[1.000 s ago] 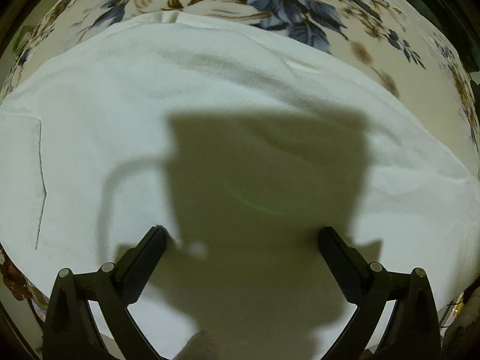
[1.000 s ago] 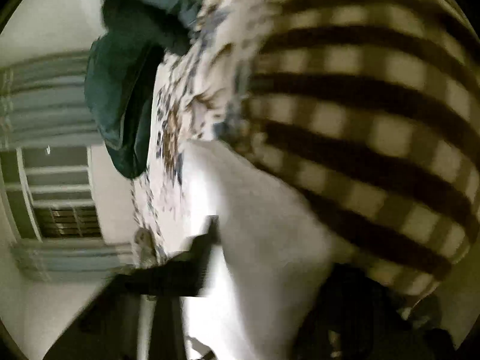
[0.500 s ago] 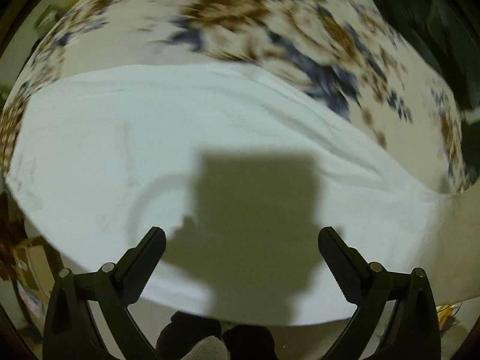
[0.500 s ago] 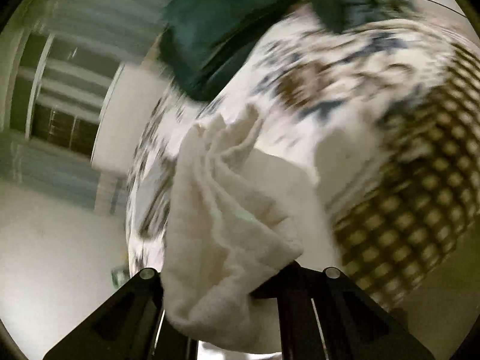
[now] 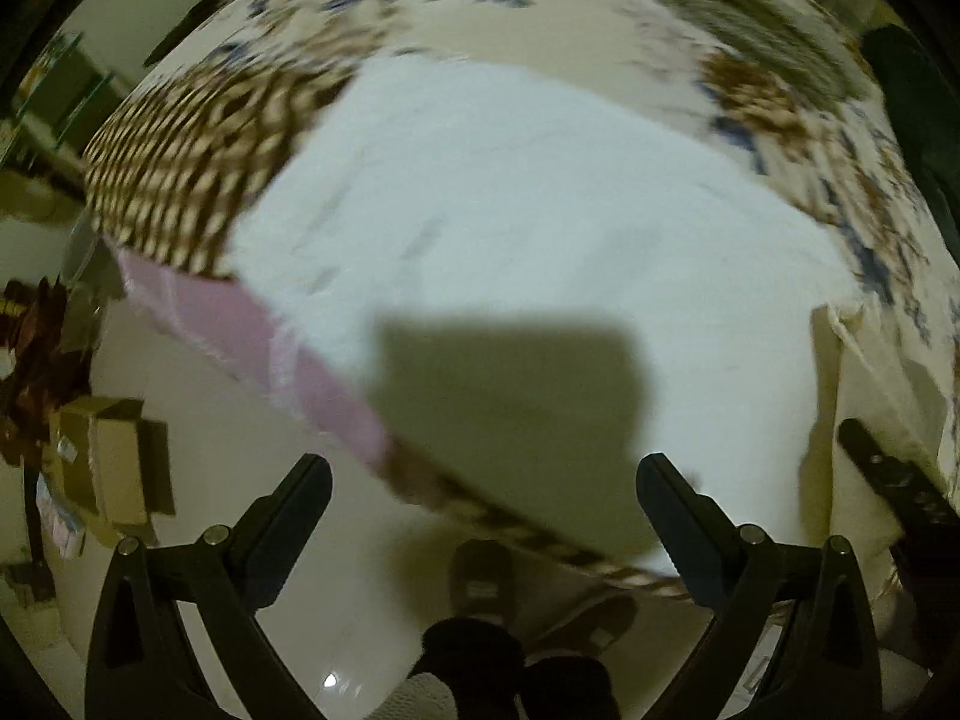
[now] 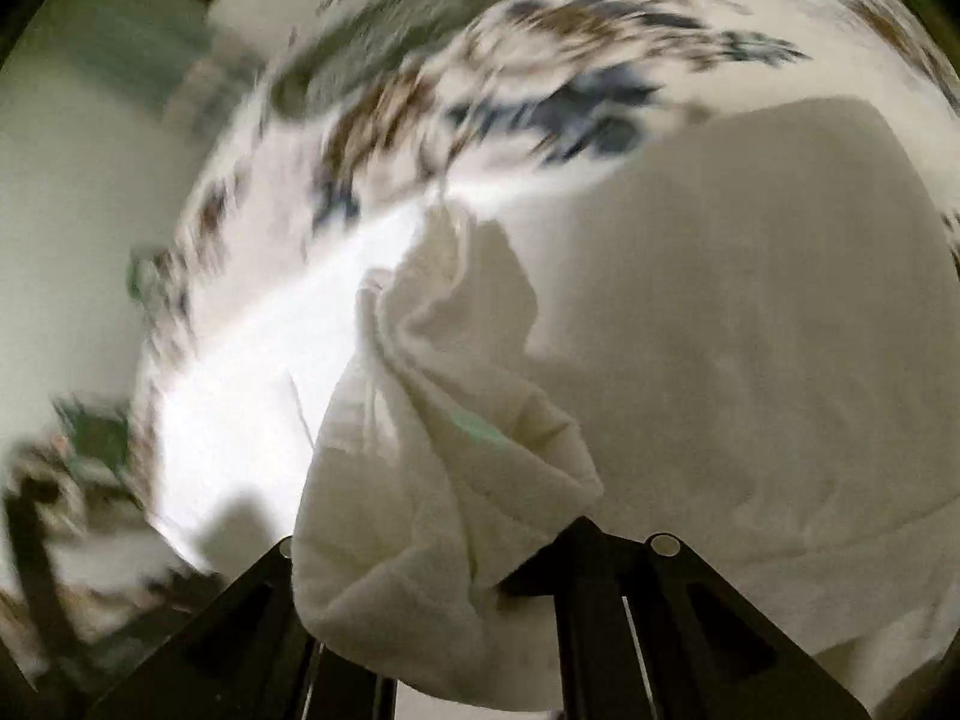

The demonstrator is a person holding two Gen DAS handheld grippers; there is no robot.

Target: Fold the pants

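Note:
White pants (image 5: 510,228) lie spread on a floral bedsheet (image 5: 600,18) in the left wrist view. My left gripper (image 5: 480,480) is open and empty, hovering over the near edge of the pants by the bed's side. In the right wrist view my right gripper (image 6: 438,546) is shut on a bunched fold of the white pants (image 6: 444,420), lifted above the rest of the pants (image 6: 750,330) on the bed. The right gripper (image 5: 888,480) also shows at the right edge of the left wrist view.
A brown checked cloth (image 5: 198,138) lies at the left of the bed over a pink edge (image 5: 240,324). Below are pale floor, cardboard boxes (image 5: 108,456) and my feet (image 5: 480,588). A dark green item (image 5: 918,102) sits at far right.
Left gripper has pulled back toward the bed's edge, so floor and boxes now show. Right gripper has swung over the bed with the bunched pants held in it.

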